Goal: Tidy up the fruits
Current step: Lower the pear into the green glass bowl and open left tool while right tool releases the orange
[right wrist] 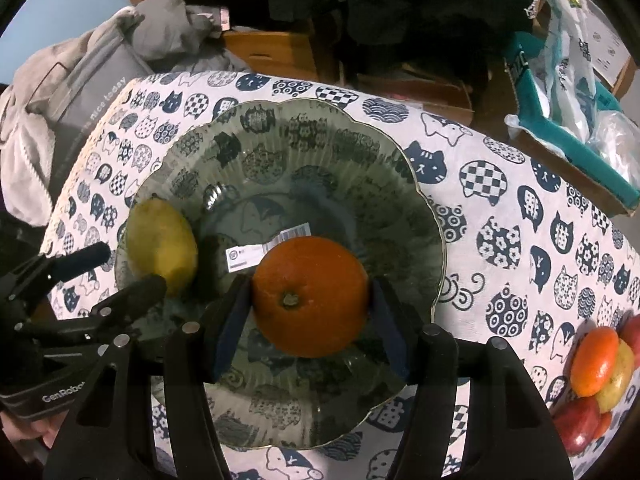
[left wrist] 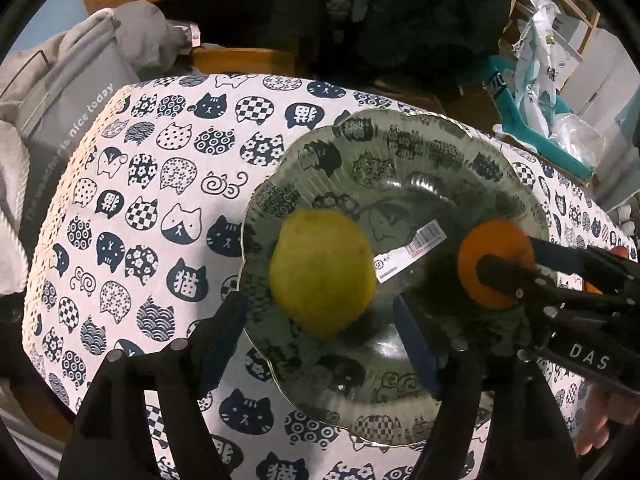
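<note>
Here the right tongs (right wrist: 310, 300) grip the orange (right wrist: 310, 294), half hiding it; left tongs (left wrist: 320, 332) gape beside the lemon (left wrist: 322, 272).

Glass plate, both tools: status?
Left tool open, yellow-green fruit down on the glass plate. Right tool shut on the orange, low over the plate. Barcode label under the glass, nothing blocking.

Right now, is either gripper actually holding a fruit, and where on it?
The right gripper clamps the orange across its sides, over the glass plate. The left gripper is open around the yellow fruit, gripping nothing.
</note>
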Tool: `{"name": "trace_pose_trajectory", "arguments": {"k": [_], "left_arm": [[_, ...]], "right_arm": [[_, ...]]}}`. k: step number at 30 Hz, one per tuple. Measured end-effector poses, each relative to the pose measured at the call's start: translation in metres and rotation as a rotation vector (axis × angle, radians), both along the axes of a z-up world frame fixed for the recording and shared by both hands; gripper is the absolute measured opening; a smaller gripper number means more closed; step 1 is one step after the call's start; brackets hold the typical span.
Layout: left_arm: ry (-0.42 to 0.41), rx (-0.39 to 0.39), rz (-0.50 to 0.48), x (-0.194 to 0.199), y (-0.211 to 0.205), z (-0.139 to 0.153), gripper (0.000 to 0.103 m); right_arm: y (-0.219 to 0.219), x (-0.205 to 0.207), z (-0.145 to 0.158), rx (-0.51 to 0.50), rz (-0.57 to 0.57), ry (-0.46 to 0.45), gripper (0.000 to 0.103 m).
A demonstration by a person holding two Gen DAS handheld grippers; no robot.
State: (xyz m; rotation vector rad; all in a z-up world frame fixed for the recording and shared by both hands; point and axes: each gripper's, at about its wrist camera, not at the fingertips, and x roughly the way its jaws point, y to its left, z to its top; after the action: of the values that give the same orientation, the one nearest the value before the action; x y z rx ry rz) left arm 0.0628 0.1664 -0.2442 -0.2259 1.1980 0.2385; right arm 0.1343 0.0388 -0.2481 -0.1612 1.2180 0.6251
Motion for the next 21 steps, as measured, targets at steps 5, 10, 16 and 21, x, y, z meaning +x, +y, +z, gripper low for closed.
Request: {"name": "trace_pose_trajectory", "arguments": {"k": [5,10,16,21], "left_arm": [[0.007,-0.001,0.018,-0.004,0.004,0.001,0.080],[-0.006,-0.006,0.019,-0.007,0.003,0.009,0.081],[-0.036,0.003,0.022,-0.011,0.000,0.027,0.087],[-0.069,-0.002,0.018,-0.016,-0.004,0.046,0.087]], "right_arm": [[0.002,0.000,0.016,0.033,-0.002,-0.029,0.068],[-0.004,0.000,0.030,0.042,-0.032,-0.059,0.068],[-0.014,-0.002,0.051,0.039,-0.072,-0.114,0.068],[-0.024,-0.006,0.071,0.030,-0.094,-0.177,0.071]]}}
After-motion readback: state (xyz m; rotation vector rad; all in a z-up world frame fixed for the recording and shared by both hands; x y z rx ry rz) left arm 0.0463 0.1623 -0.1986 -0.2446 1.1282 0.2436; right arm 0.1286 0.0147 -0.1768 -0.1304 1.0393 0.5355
